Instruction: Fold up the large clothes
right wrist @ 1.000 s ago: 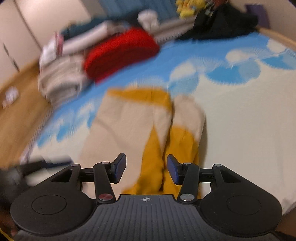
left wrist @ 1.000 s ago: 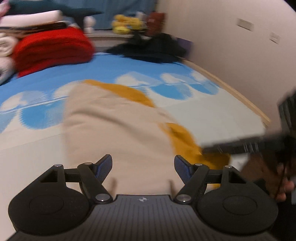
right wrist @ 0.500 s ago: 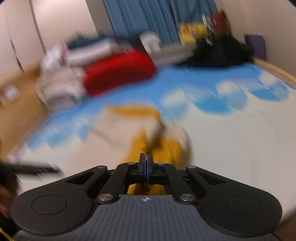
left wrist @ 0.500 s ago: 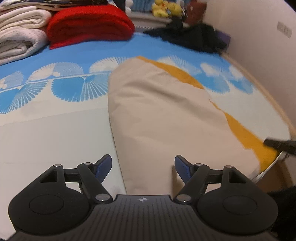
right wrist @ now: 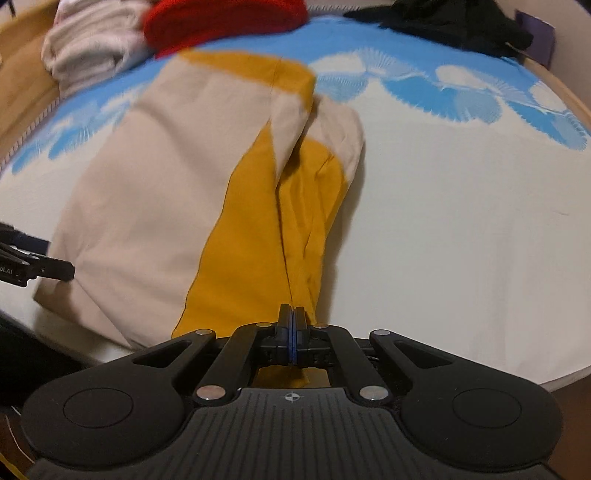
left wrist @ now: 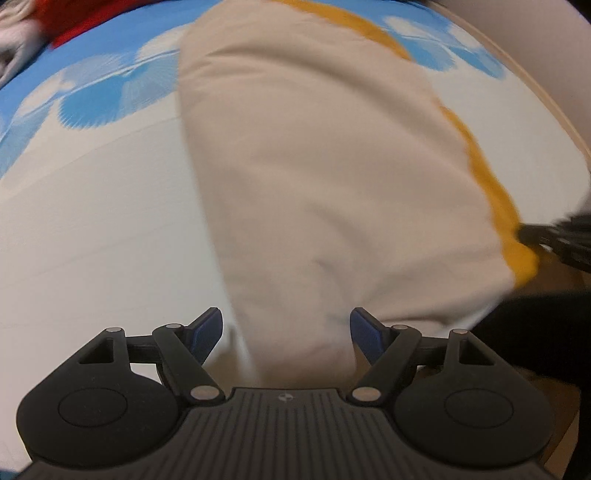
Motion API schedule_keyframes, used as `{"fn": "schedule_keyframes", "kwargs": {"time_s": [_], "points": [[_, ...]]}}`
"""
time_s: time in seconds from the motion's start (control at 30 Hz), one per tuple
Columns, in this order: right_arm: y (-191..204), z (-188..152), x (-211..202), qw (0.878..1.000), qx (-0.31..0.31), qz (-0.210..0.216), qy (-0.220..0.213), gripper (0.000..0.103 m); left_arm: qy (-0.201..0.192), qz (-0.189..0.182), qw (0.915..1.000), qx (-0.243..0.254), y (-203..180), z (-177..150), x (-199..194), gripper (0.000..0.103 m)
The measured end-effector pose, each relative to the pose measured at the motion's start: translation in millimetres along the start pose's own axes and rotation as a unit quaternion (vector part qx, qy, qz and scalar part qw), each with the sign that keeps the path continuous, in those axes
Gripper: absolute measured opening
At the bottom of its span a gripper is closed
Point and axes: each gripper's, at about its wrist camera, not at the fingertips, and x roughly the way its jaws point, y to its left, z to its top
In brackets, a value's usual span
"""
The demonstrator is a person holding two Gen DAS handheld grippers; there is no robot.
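Note:
A large beige and mustard-yellow garment (left wrist: 325, 177) lies lengthwise on the bed. In the left wrist view my left gripper (left wrist: 286, 321) stands open over its near beige end, with the cloth lying between the blue pads and untouched by them. In the right wrist view my right gripper (right wrist: 291, 319) is shut on the near yellow edge of the garment (right wrist: 251, 236), and a crease runs from the fingertips up the cloth. The right gripper (left wrist: 554, 240) shows at the garment's yellow corner. The left gripper (right wrist: 37, 269) shows at its beige corner.
The bed sheet (right wrist: 461, 221) is white with a blue fan pattern at the far end. A red folded blanket (right wrist: 221, 18), pale folded towels (right wrist: 92, 48) and a black pile of clothes (right wrist: 461, 22) lie at the head. A wooden floor (right wrist: 22, 85) lies left of the bed.
The right gripper went from open to shut and came down onto the yellow edge. The left gripper tipped downward and sank closer to the beige end, staying open.

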Motion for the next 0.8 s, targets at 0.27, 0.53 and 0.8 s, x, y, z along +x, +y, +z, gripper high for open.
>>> {"fn": "schedule_keyframes", "kwargs": {"time_s": [0.27,0.53,0.8], "points": [[1.9,-2.4,15.3,0.999,0.003,-0.017,0.031,0.000,0.013,0.000,0.9992,-0.037,24.1,-8.1,-2.5,0.076],[7.4,-0.3,9.0,1.000,0.006,-0.028,0.008,0.000,-0.041,0.006,0.9991,0.010,7.3,-8.5,-37.1,0.075],[-26.1,14.0,-61.2,0.968,0.104,-0.078,-0.216,0.000,-0.157,0.064,0.9854,0.014,17.2,24.7,-107.8,0.075]]}}
